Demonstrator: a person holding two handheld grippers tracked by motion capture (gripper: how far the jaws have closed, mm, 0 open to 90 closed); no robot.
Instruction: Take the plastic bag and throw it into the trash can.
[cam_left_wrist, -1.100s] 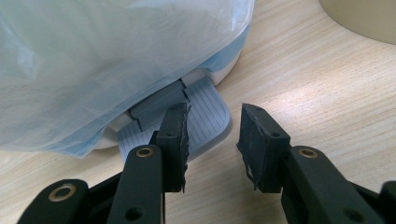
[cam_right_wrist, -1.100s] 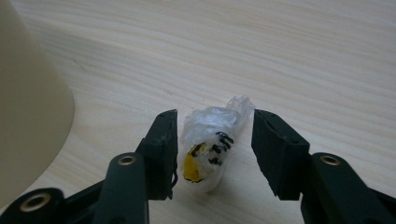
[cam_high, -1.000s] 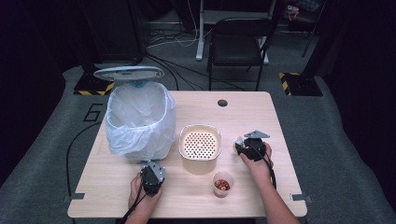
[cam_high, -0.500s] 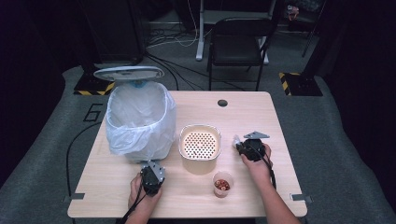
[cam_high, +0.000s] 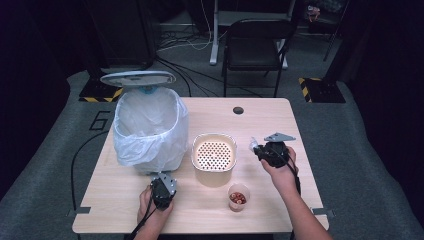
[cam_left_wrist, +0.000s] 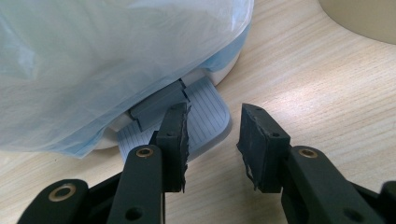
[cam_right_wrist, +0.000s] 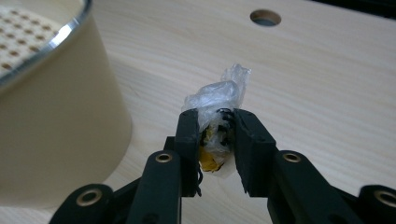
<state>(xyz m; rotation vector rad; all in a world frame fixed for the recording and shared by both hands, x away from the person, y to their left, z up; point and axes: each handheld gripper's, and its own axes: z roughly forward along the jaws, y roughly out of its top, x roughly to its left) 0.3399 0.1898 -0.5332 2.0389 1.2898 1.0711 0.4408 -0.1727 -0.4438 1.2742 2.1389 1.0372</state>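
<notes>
My right gripper (cam_high: 257, 149) hovers just above the table to the right of the cream bowl, shut on a crumpled clear plastic wrapper (cam_right_wrist: 217, 93) with yellow and black inside. The wrapper's twisted end pokes out past the jaws of the right gripper (cam_right_wrist: 215, 116). My left gripper (cam_high: 161, 177) sits low at the foot of the white pedal bin (cam_high: 150, 125). In the left gripper view its jaws stand apart with nothing between them, and the left gripper (cam_left_wrist: 212, 114) has one fingertip over the bin's ribbed grey pedal (cam_left_wrist: 208, 109). The bin's lid (cam_high: 137, 78) is raised.
A cream bowl (cam_high: 212, 176) with a perforated insert stands at the table's centre. A small clear cup (cam_high: 238, 197) of reddish pieces sits in front of it. A cable hole (cam_high: 238, 110) lies near the far edge. A black chair (cam_high: 255, 42) stands behind the table.
My right hand has lifted slightly off the table with the wrapper in its jaws. The left hand has stayed put at the bin's pedal.
</notes>
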